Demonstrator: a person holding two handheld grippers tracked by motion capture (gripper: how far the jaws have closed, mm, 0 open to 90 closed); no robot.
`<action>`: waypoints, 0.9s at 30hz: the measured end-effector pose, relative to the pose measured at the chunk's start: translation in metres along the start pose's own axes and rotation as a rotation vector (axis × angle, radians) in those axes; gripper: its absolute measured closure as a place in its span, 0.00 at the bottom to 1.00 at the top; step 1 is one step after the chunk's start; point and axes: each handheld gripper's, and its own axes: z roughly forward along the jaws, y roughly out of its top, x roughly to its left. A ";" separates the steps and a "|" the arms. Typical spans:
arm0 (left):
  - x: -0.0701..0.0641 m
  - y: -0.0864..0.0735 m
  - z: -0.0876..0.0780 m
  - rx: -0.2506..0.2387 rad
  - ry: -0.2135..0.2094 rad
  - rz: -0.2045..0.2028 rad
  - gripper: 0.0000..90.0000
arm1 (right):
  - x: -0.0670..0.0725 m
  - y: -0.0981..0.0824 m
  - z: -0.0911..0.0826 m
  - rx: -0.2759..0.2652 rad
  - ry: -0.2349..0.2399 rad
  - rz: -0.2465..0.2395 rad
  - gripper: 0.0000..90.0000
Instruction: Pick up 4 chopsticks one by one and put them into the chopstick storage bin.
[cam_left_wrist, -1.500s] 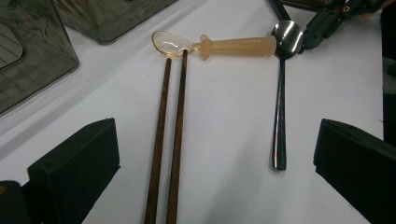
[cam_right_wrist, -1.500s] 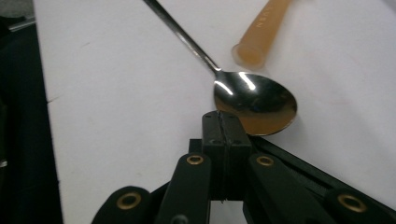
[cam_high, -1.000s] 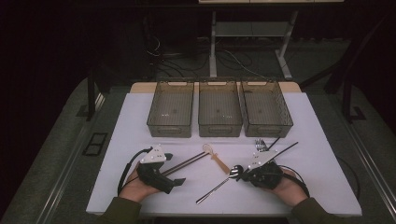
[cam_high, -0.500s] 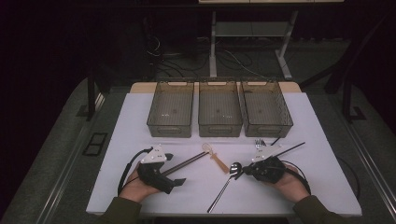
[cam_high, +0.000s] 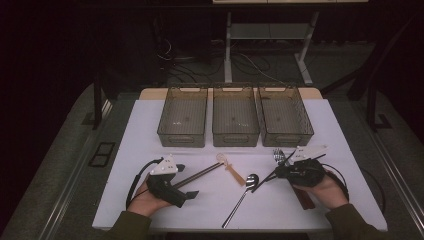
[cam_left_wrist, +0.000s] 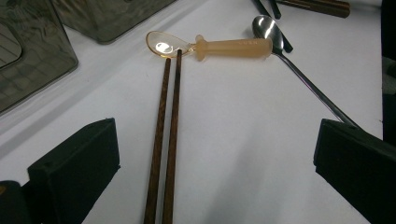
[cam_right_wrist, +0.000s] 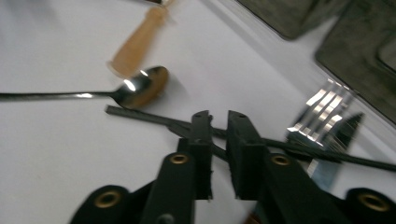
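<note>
My left gripper (cam_high: 184, 181) rests on the white table (cam_high: 150, 130), open wide, with a pair of brown chopsticks (cam_left_wrist: 168, 130) lying loose between its jaws. Beyond their tips lies an amber plastic spoon (cam_left_wrist: 233, 46), and to its right a metal spoon (cam_left_wrist: 268, 28). My right gripper (cam_right_wrist: 218, 119) hovers over a pair of black chopsticks (cam_right_wrist: 140, 115). Its jaws have just been opening and stand a narrow gap apart with nothing gripped. A steel fork (cam_right_wrist: 322, 109) lies just past them, and the metal spoon (cam_right_wrist: 140, 91) lies to the left.
Three empty grey bins (cam_high: 182, 137), (cam_high: 236, 137), (cam_high: 287, 137) stand in a row at the back of the table. A dark brown handle (cam_high: 304, 197) lies under the right hand. The table's front edge is close to both forearms.
The right gripper has moved right, away from the metal spoon, and its jaws have parted a little. The metal spoon has swung to a steeper angle. The left gripper has stayed put.
</note>
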 end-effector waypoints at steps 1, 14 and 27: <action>0.000 0.000 0.000 0.002 0.000 0.001 0.00 | -0.003 -0.001 -0.001 0.007 -0.005 -0.001 0.84; 0.000 0.000 -0.001 -0.003 0.001 0.000 0.00 | 0.006 -0.008 0.017 0.141 0.076 -0.055 1.00; 0.000 0.000 0.001 0.004 -0.002 0.000 0.00 | -0.002 -0.001 0.023 0.086 0.019 -0.038 1.00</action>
